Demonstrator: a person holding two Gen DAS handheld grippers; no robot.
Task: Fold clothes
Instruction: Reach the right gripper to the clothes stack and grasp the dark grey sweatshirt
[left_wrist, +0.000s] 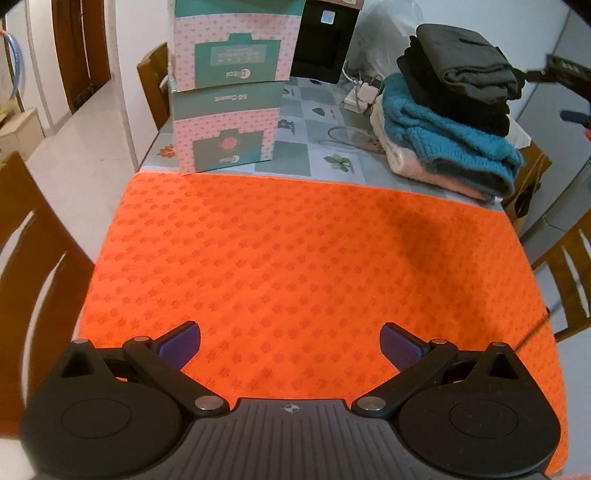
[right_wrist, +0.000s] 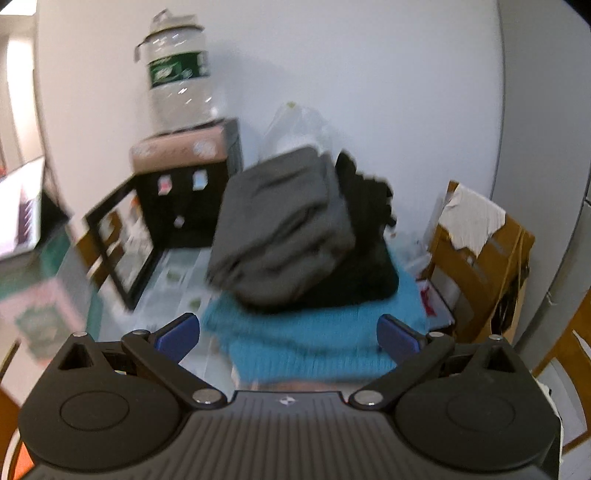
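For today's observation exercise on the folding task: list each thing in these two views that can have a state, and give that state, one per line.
Left tool: open, holding nothing, above the mat.
Right tool: open, holding nothing, facing the pile.
Orange mat: spread flat, no garment on it.
Grey garment: folded, top of the pile.
Black garment: folded, under the grey one.
Teal sweater: folded, below the black one.
Pale garment: folded, bottom of the pile.
Pink-and-teal boxes: stacked, upside down.

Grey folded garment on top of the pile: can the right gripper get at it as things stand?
Probably yes. The right gripper is open and empty, aimed at the pile, and the grey garment lies on top with nothing over it. The view is blurred.
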